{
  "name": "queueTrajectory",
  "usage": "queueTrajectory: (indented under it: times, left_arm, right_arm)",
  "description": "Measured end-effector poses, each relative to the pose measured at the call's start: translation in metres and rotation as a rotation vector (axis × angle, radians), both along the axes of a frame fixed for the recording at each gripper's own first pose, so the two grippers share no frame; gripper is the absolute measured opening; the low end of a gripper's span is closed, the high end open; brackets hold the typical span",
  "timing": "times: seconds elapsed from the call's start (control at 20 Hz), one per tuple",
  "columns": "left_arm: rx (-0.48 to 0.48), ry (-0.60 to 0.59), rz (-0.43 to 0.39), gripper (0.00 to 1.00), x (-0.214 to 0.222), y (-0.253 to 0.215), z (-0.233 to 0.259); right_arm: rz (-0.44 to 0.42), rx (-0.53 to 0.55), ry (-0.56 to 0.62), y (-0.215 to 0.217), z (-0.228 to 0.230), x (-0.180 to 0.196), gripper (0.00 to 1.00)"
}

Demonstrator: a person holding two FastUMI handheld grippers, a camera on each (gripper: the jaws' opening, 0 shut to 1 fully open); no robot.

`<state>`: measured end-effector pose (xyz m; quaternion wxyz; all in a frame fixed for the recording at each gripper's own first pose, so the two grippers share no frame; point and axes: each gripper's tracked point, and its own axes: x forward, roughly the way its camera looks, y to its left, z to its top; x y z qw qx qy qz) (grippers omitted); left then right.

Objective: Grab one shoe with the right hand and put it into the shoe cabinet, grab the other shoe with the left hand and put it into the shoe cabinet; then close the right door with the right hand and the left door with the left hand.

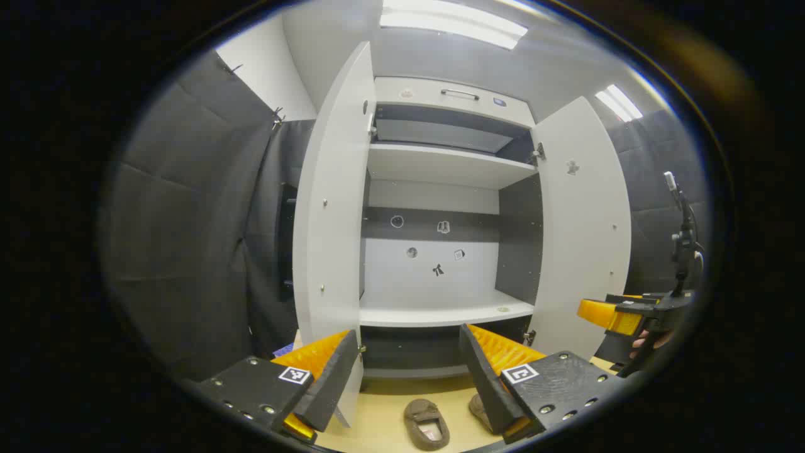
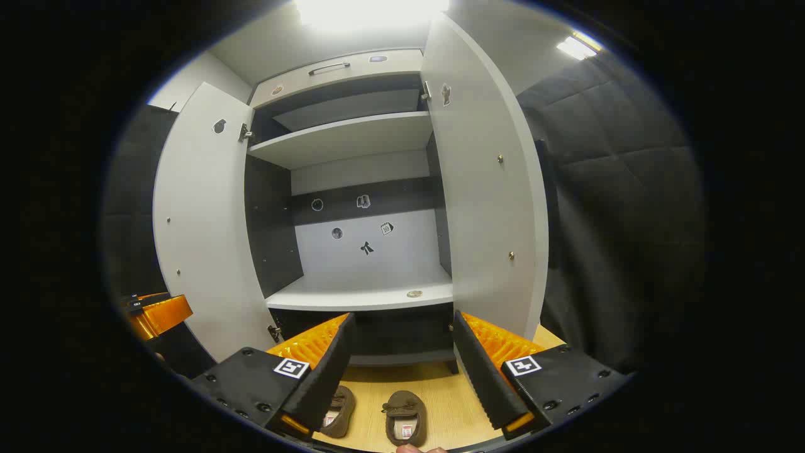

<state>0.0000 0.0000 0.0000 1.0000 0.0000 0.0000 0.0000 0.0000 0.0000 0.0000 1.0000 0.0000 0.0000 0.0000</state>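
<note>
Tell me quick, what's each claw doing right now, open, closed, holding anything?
Left claw: open, holding nothing, aimed at the shoe cabinet.
Right claw: open, holding nothing, above the two brown shoes on the floor.

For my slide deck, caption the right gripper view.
Open right gripper faces the open shoe cabinet, two brown shoes on the floor.

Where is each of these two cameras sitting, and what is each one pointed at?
Left gripper view: rides on the left gripper, facing the open shoe cabinet; its own two fingers show below, the right gripper at the right edge.
Right gripper view: rides on the right gripper, facing the same cabinet; its fingers show below, the left gripper at the left edge.
Shared: the cabinet, both doors open, and two brown shoes on the floor.
</note>
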Motion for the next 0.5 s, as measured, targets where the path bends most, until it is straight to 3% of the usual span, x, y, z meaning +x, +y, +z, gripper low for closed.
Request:
queueTrajectory:
  times: [0.5]
  left_arm:
    - [-0.027, 0.037, 0.009, 0.99, -0.001, 0.004, -0.014]
  right_arm:
    - [-0.030, -0.002, 0.051, -0.007, -0.013, 0.006, 0.97]
